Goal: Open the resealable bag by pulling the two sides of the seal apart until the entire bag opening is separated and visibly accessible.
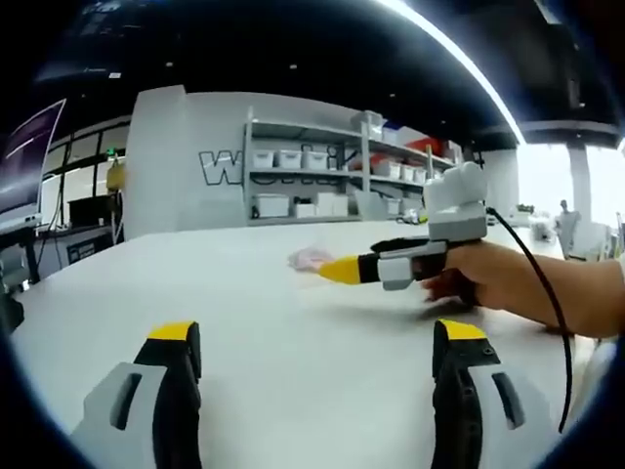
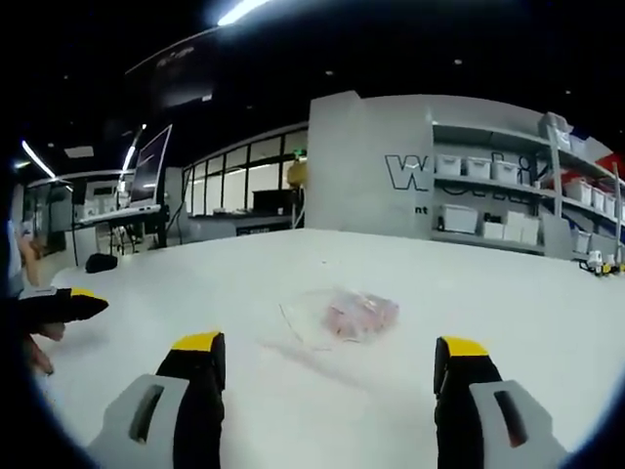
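I am holding my right gripper [image 2: 327, 357] over the white table [image 2: 508, 293] with its jaws spread wide and gripping nothing, and the resealable bag [image 2: 342, 316] is lying flat at 12 o'clock just beyond the yellow tips, apparently with something pinkish inside. My left gripper [image 1: 317, 342] is likewise hanging released and empty, facing the bag [image 1: 310, 259] at 12 o'clock farther off, while the right gripper [image 1: 344, 271] is reaching in from 3 o'clock in a hand [image 1: 493, 278], its tip just beside the bag.

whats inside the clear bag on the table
Through the clear resealable bag lying flat on the white table, pinkish contents show at its right side. What exactly they are is too blurred to tell.
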